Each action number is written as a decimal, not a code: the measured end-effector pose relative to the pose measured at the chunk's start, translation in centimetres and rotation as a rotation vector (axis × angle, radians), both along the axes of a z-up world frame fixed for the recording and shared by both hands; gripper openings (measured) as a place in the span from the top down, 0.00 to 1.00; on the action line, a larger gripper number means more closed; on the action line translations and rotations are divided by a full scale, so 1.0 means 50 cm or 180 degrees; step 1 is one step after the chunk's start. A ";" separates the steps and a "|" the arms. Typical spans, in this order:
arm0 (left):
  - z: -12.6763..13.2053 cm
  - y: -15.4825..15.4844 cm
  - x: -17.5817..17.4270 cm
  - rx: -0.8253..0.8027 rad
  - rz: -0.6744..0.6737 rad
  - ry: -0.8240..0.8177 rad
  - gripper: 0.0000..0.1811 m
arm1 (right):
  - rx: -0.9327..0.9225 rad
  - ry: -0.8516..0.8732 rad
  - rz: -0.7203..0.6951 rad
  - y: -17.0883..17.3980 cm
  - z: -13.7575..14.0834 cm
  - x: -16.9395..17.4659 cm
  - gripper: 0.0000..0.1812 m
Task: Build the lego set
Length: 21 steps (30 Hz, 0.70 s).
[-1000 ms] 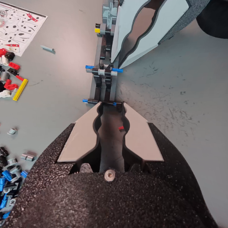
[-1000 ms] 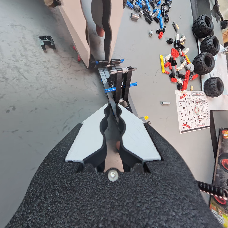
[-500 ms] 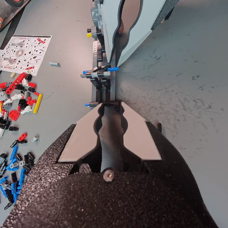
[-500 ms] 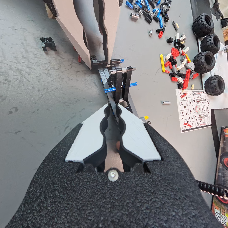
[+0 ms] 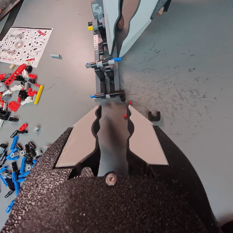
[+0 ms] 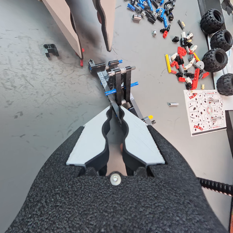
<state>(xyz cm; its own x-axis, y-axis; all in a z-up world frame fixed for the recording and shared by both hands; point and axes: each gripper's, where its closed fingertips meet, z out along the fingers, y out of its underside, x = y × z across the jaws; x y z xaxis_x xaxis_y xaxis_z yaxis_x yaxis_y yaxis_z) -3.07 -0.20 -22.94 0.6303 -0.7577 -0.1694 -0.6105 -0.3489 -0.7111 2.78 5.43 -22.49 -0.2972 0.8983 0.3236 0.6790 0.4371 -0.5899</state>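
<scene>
Right hand-held gripper [image 6: 115, 108] clamps grey lego frame [image 6: 114, 85]; left hand-held gripper [image 6: 95, 55] apart (fingers spread).

A scuffed grey tabletop [image 6: 37, 100] fills both views. At its far right edge runs a dark strip [image 6: 204, 16], and a coiled black cable [image 6: 216, 187] crosses the near right corner.

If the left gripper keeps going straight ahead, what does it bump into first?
Probably the near end of the lego frame. The left gripper is open and points right at its black crossbar, which sits just past the fingertips. How high the gripper is stays unclear.
</scene>
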 end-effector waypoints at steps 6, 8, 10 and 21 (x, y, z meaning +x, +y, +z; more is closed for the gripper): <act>0.023 0.002 -0.010 0.0066 0.0093 -0.0185 0.77 | 0.0232 0.0132 0.0794 -0.017 0.000 0.026 0.94; 0.026 0.004 0.004 0.0005 0.0013 -0.0350 0.75 | 0.0374 0.0113 0.0952 -0.011 0.000 0.034 0.93; 0.021 0.011 0.020 -0.0082 -0.0098 -0.0350 0.72 | 0.0553 0.0046 0.0894 0.008 0.001 0.037 0.91; -0.010 0.002 0.126 -0.0079 -0.0573 0.0061 0.89 | 0.0846 0.0057 0.0095 0.110 0.012 0.079 0.95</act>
<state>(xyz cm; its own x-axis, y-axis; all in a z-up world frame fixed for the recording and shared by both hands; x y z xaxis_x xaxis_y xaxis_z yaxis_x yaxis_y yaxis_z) 3.23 -0.12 -23.46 0.4809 -0.8621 -0.1600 -0.6781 -0.2500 -0.6911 6.73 10.95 -21.88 -0.3145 0.7720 0.5525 0.6538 0.5981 -0.4635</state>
